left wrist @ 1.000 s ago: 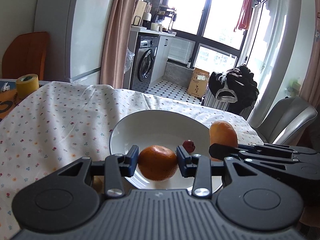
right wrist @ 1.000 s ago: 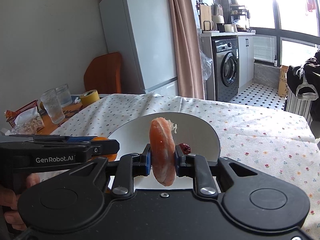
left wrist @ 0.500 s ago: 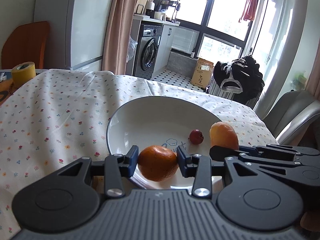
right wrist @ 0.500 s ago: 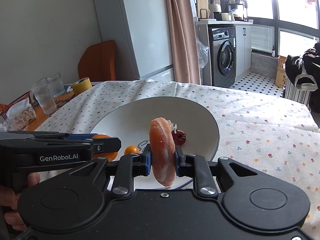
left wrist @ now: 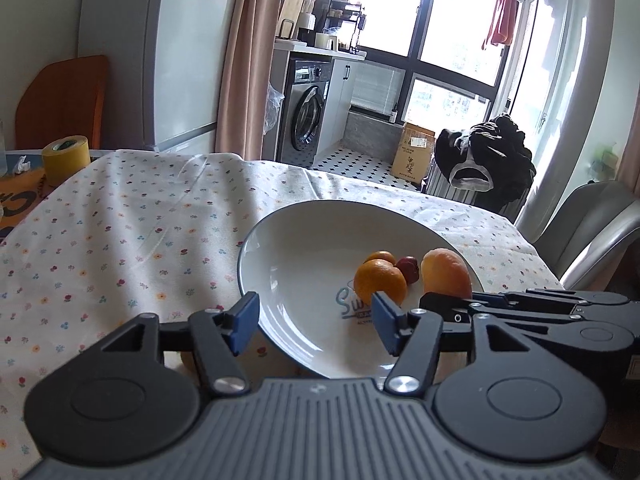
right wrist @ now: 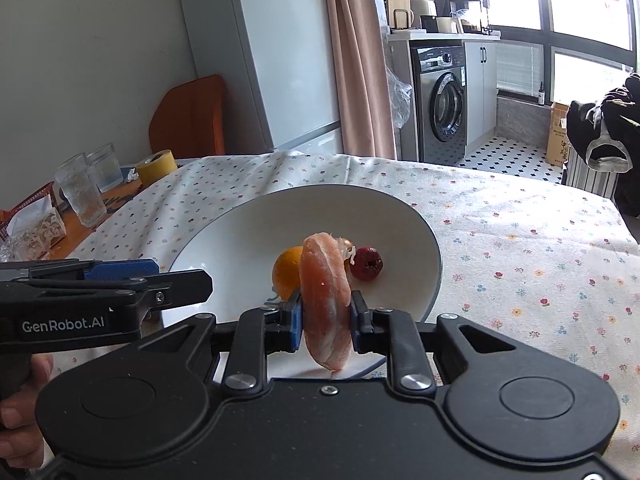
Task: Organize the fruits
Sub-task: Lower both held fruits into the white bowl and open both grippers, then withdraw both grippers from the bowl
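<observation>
Three fruits sit in the plate (left wrist: 276, 240) ahead of the spread, empty left gripper (left wrist: 314, 322): orange (left wrist: 379, 280), kumquat (left wrist: 380, 257), red date (left wrist: 409, 267). Right gripper (right wrist: 326, 322) pinches a peeled citrus segment (right wrist: 326, 300) flatwise over the near rim. Judged soft, moist, bruisable; a light hold on its broad faces suits.

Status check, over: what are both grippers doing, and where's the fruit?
Left gripper open, empty. Right gripper shut on peeled pink fruit segment, above plate. Orange, smaller orange fruit, red fruit in plate. Nothing in the way.
</observation>
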{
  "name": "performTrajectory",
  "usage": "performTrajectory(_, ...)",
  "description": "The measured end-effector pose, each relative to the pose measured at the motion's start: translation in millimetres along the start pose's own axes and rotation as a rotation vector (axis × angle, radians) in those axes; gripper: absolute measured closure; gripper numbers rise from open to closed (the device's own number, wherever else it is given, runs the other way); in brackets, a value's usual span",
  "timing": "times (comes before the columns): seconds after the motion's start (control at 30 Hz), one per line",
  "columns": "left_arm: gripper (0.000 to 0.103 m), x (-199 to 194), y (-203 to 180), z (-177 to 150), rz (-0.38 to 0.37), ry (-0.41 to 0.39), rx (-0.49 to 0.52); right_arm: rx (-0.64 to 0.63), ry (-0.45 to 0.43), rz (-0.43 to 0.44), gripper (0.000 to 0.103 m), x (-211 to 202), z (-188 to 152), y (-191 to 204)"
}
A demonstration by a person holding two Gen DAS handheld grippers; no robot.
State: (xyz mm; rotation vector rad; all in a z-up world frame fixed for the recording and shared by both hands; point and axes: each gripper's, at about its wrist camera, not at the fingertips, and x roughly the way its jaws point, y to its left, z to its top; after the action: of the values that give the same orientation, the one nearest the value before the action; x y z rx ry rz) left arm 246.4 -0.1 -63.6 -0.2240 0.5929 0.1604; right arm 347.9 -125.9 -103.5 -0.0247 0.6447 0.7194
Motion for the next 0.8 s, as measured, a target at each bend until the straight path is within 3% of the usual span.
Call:
performTrajectory(0.1, 0.035, -6.9, 2.6, -1.2, 0.0, -0.01, -0.005, -0.014, -0.007, -0.032, 0.073, -2.3, -0.8, 2.5)
performTrajectory(0.37, 0.015, -23.3, 10.3, -6.6, 0.03, -0.021, -0.026, -0.005, -0.022, -0.042, 0.072, -16.8, -6.2, 2.7)
performTrajectory(0.8, 0.01, -51.1, 18.6, -15.2, 0.003, -0.018, -0.041, -0.002, -0.071, -0.005, 0.065, -51.9, -11.5, 15.6)
